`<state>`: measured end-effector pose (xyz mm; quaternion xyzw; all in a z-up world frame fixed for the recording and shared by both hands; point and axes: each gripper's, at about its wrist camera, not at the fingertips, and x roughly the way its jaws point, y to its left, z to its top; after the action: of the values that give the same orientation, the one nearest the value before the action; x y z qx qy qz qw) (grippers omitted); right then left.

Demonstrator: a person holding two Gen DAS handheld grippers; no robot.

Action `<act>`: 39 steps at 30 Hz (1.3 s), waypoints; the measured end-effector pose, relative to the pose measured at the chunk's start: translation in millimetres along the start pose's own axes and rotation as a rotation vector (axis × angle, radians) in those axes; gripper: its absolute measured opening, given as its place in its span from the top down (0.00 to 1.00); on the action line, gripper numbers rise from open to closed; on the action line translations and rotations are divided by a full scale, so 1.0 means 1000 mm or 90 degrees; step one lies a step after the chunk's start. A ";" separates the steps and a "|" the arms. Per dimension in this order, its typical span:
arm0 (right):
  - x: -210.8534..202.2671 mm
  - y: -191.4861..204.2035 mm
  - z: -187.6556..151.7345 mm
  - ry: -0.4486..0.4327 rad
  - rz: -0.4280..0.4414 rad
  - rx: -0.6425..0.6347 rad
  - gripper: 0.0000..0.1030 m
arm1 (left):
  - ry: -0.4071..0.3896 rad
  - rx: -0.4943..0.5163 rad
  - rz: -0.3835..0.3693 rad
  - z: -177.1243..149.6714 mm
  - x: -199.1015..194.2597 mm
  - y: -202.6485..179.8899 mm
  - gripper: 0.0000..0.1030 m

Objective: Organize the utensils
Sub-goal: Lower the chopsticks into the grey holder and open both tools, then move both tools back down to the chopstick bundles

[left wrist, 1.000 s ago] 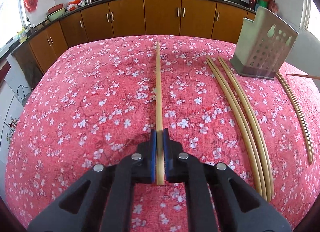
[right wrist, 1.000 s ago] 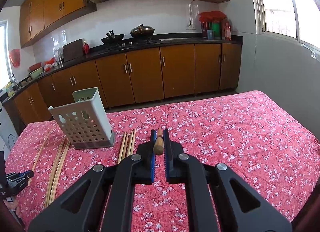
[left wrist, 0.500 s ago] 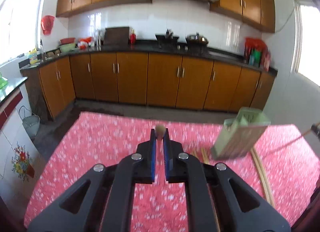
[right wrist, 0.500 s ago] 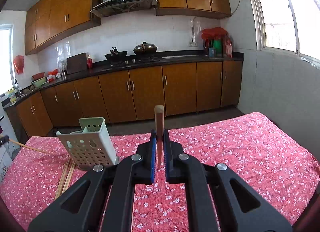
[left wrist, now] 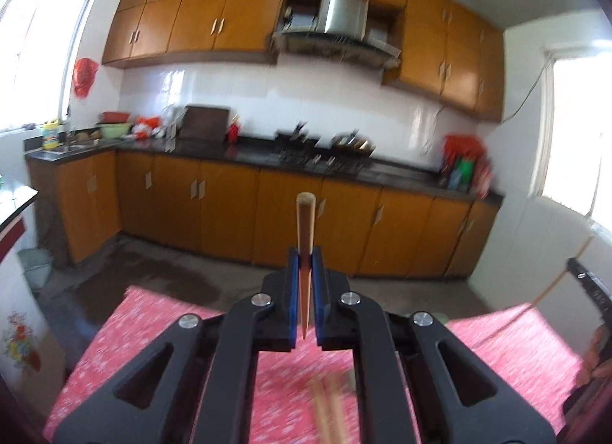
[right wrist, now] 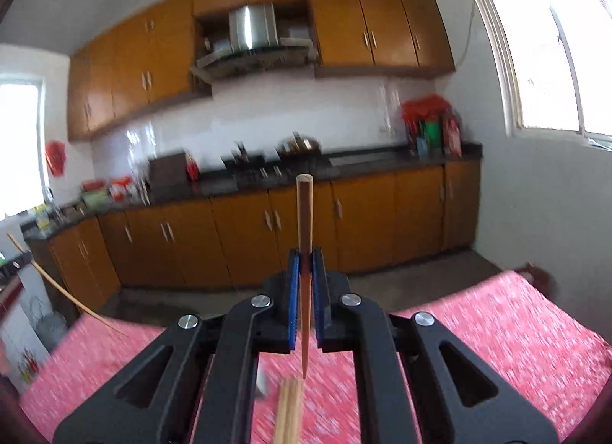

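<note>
A kitchen filled both views: a run of orange-brown base cabinets under a dark countertop stood well ahead of each gripper, with matching wall cabinets and a steel range hood high above the fingers. Bright windows lit the right side of the room. Below and just ahead of both tools lay the table under a red floral cloth, blurred in both pictures.

The left gripper was clamped on a wooden chopstick, its blue pads pressed against the stick from both sides. The chopstick stood upright between the jaws, its blunt end above the fingertips and its thin tip below them. Loose chopsticks lay on the cloth beneath the left gripper, smeared by blur.

The right gripper was likewise closed on its own chopstick, held upright, thick end up and the point hanging below the pads. A pair of chopsticks lay on the cloth directly under it. At the right edge of the left view, part of the other tool and a hand showed, with a thin stick slanting up beside them. The holder could not be made out clearly in either picture.
</note>
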<state>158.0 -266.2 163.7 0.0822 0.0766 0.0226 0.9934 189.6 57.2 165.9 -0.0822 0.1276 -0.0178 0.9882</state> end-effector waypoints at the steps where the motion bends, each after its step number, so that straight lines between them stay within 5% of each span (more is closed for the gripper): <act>1: -0.001 0.006 0.007 -0.013 0.013 0.006 0.93 | -0.010 -0.004 -0.014 0.005 -0.001 -0.007 0.92; 8: 0.023 0.037 0.002 -0.004 0.067 -0.007 0.93 | -0.008 0.011 -0.091 -0.003 0.018 -0.065 0.92; 18: 0.055 0.042 -0.037 0.078 0.074 -0.009 0.90 | 0.087 0.021 -0.093 -0.053 0.073 -0.080 0.92; 21: 0.052 0.042 -0.033 0.070 0.073 -0.005 0.63 | 0.080 0.011 -0.089 -0.053 0.069 -0.073 0.84; 29: 0.019 0.010 -0.021 0.027 0.033 0.018 0.63 | 0.022 -0.020 -0.047 -0.039 0.029 -0.042 0.63; 32: 0.014 -0.017 -0.040 0.072 -0.009 0.033 0.63 | 0.026 -0.024 0.004 -0.046 0.015 -0.018 0.60; 35: 0.029 -0.040 -0.083 0.182 -0.040 0.032 0.64 | 0.066 -0.025 0.055 -0.071 0.013 0.008 0.60; 39: 0.050 -0.053 -0.166 0.355 -0.011 0.039 0.86 | 0.174 -0.011 0.083 -0.123 0.031 0.033 0.60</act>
<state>183.5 -288.5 -14.4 0.1025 0.3481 0.0338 0.9312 188.6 68.2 35.0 -0.0788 0.2662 0.0365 0.9600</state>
